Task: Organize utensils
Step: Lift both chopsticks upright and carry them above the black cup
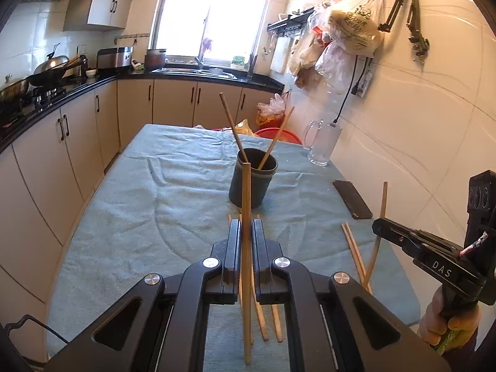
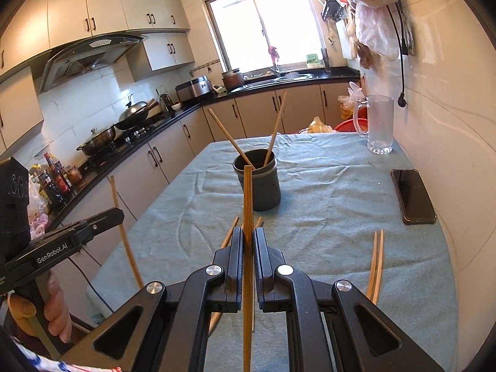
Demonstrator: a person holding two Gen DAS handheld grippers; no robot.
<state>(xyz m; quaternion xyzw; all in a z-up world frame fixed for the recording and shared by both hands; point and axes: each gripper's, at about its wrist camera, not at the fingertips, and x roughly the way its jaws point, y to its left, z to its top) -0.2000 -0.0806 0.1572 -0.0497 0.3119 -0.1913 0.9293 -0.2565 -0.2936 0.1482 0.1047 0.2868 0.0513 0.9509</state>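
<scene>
Holding one long light-brown wooden chopstick apiece, the left tongs (image 1: 246,232) and right tongs (image 2: 248,238) are each clamped shut on a stick standing near upright, long axis vertical. Dark grey cylindrical holder cup (image 1: 252,179), already containing two leaning chopsticks, stands on the teal-cloth tabletop (image 1: 139,201) straight ahead of both tongs, neither clearly nearer. Loose chopsticks (image 2: 376,263) lie flat near the front edge.

Bright daylight from window (image 1: 214,15), glare blown out; fisheye-bent edges
</scene>
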